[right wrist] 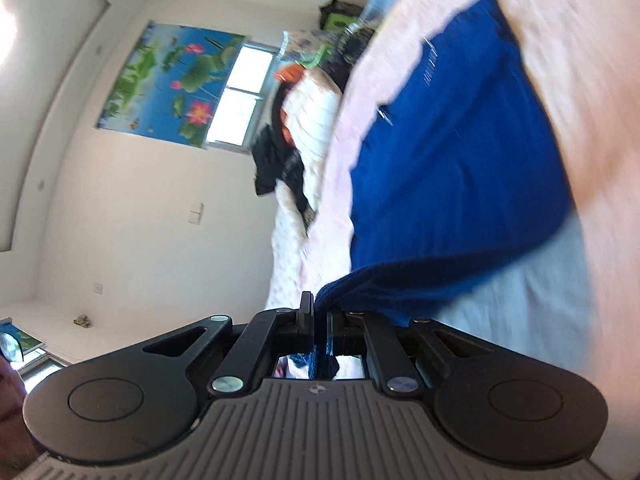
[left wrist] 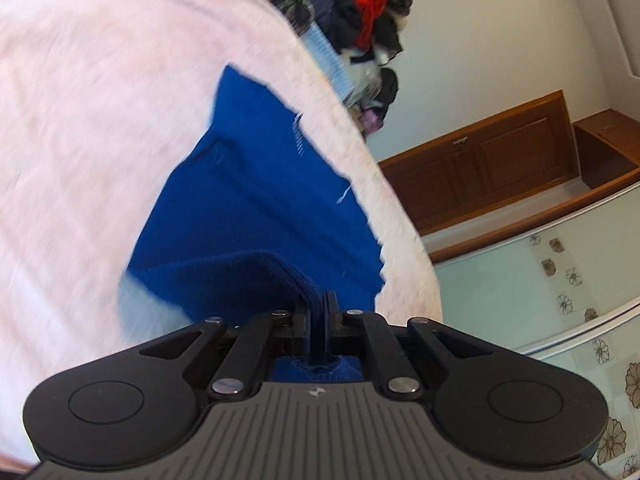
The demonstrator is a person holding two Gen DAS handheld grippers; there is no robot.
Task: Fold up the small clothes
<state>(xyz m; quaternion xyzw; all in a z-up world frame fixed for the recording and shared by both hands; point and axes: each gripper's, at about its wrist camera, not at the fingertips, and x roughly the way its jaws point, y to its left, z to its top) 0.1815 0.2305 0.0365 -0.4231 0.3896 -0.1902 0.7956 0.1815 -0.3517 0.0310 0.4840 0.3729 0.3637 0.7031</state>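
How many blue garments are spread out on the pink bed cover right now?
1. A single blue garment lies on the pink bed cover, its near hem pinched by the left gripper and the right gripper. Others may lie outside both views.

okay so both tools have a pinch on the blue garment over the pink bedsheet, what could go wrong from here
1. Each tool, left tool and right tool, pinches only a thin edge of the blue garment, so the fabric could slip out during the fold.
2. The garment's far end lies close to the edge of the pink bedsheet; dragging it could pull it off the bed.
3. Uneven lifting could leave the fold crooked.
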